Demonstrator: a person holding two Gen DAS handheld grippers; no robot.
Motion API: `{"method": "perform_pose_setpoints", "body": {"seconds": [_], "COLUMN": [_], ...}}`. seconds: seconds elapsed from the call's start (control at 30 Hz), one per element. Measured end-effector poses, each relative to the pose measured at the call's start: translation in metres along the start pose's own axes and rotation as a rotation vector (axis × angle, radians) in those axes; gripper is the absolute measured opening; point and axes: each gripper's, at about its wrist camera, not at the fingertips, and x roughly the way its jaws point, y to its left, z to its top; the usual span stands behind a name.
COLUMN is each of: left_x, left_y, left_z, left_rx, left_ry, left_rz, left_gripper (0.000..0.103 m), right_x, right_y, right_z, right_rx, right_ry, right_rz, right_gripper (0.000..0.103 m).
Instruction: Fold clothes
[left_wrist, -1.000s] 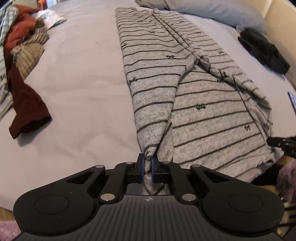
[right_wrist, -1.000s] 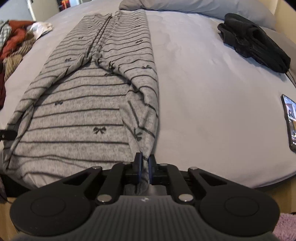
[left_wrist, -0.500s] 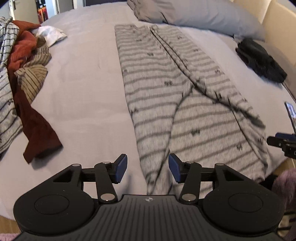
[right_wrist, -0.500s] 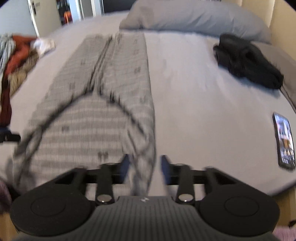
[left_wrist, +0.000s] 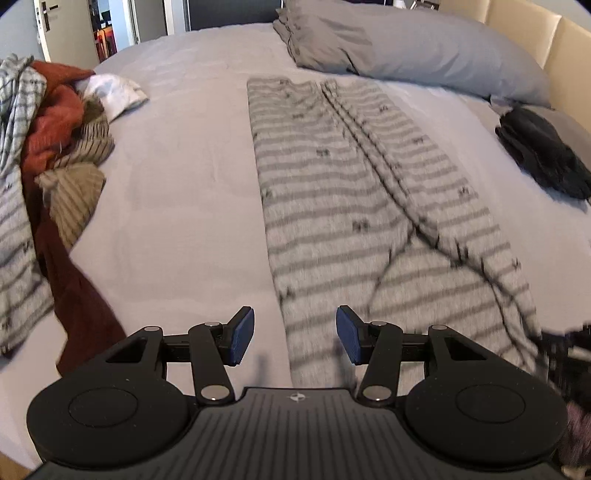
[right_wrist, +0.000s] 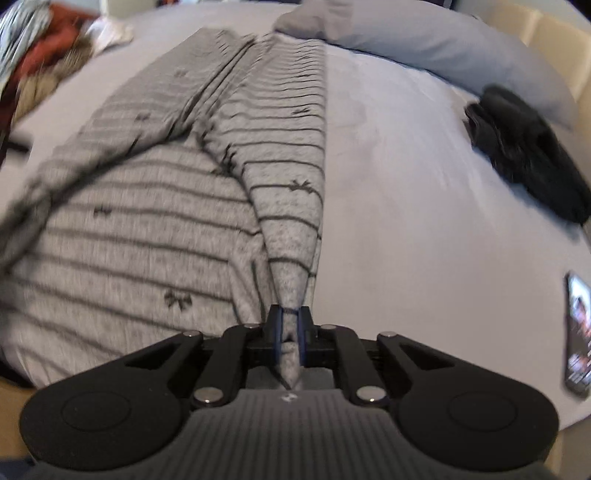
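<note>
A: What was shown from the left wrist?

B: The left gripper (left_wrist: 295, 336) was seen spread apart, its blue pads (left_wrist: 241, 335) holding nothing. Ahead of it and a little to its right, the grey striped garment (left_wrist: 354, 206) was laid flat and lengthwise on the grey bed sheet (left_wrist: 184, 192), both side edges folded in to meet along the middle. Its near hem was seen just beyond the right-hand pad. A pile of clothes (left_wrist: 48, 155), red, striped and white, was seen far to the gripper's left, a grey pillow (left_wrist: 424, 48) beyond the garment's far end, and a black garment (left_wrist: 543, 155) off to the right.

A: And from the right wrist?

B: There the right gripper (right_wrist: 290, 338) was seen clenched on the near right corner of the same garment, a peak of cloth being pinched between its pads; its jaws had just been closing. A phone (right_wrist: 578, 338) with a lit screen was shown lying on the sheet to the gripper's right, which was not seen from the left wrist. The open doorway (left_wrist: 107, 33) far ahead on the left was shown only from the left wrist.

A: Could any writing be read?

B: None could be made out. A small round emblem (left_wrist: 297, 397) was seen on the left gripper's body, and small black bows on the garment. The phone's screen was too blurred to be read.
</note>
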Motion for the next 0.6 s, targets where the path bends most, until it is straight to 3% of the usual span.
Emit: {"method": "perform_pose_setpoints", "body": {"seconds": [0.17,0.27,0.43,0.6], "left_x": [0.008,0.021,0.048,0.081], "left_y": [0.004,0.006,0.001,-0.019], "left_z": [0.041,0.067,0.113,0.162], "left_rx": [0.077,0.105,0.127,0.14], "left_ry": [-0.014,-0.004,-0.001,-0.021], "left_rz": [0.0,-0.027,-0.091,-0.16], "left_gripper": [0.047,0.047,0.039,0.038], "right_x": [-0.012,-0.019,-0.031,-0.019], "right_y": [-0.005,-0.014,-0.025,-0.023], "right_z": [0.012,0.023,0.05,0.092], "right_rx": [-0.107,-0.153,-0.215,-0.285], "right_ry": [0.082,0.109,0.075,-0.012], "right_rz": [0.029,0.072,0.144,0.214], "right_gripper": [0.014,0.032,0.032,0.032]}}
